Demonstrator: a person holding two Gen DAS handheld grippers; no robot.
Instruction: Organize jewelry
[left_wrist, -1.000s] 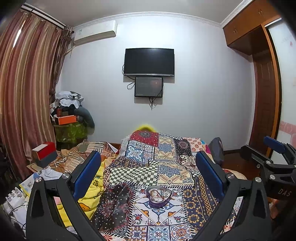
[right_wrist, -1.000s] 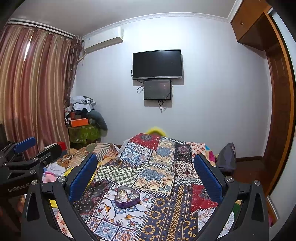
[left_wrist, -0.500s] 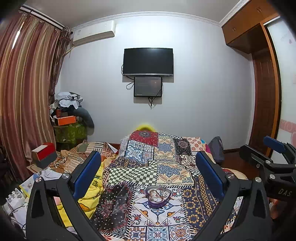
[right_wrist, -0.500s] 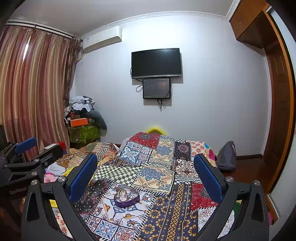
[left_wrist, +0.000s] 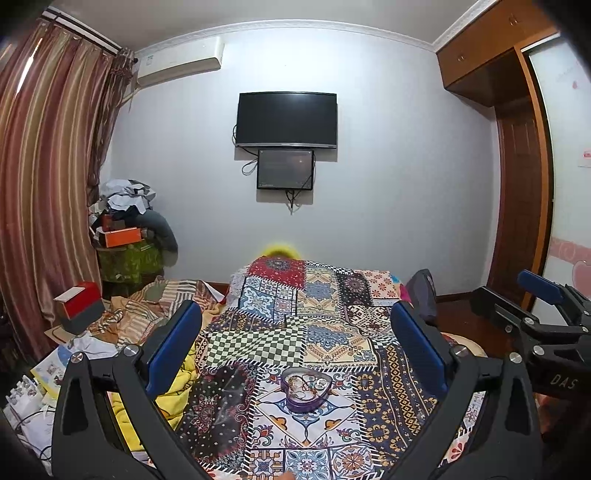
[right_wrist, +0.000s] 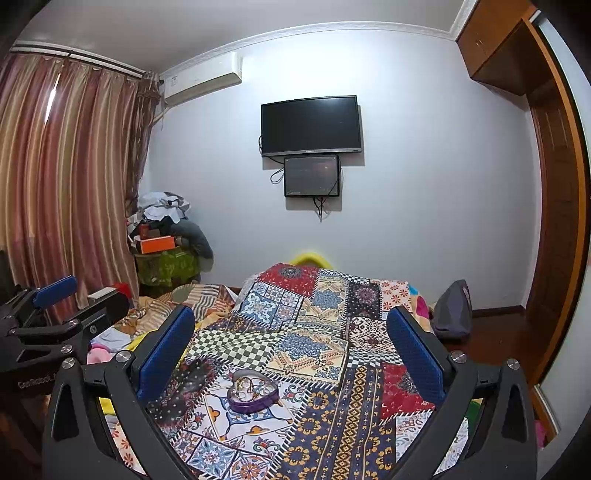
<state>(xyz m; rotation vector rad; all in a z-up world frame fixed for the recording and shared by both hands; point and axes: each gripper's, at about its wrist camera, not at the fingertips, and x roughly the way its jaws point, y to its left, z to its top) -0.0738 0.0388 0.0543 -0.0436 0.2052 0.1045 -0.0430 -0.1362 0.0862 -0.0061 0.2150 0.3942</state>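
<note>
A purple heart-shaped box (left_wrist: 305, 390) (right_wrist: 252, 391) holding a tangle of jewelry sits on the patchwork bedspread (left_wrist: 325, 325) (right_wrist: 332, 347). My left gripper (left_wrist: 295, 339) is open, raised above the bed, and the box lies ahead of it between the two blue pads. My right gripper (right_wrist: 291, 338) is open too, with the box ahead and nearer its left pad. Each gripper shows at the edge of the other's view: the right gripper (left_wrist: 539, 317) off to the right, the left gripper (right_wrist: 55, 317) off to the left. Nothing is held.
Crumpled striped and yellow bedding (left_wrist: 147, 310) lies left of the spread. A red and grey box (left_wrist: 79, 306) and papers sit at the far left. A cluttered stand with an orange box (right_wrist: 155, 243) fills the corner by the curtain. A dark bag (right_wrist: 452, 310) rests at the bed's right.
Both views have drifted slightly, and the heart-shaped box sits a little higher in frame. Both grippers stay open.
</note>
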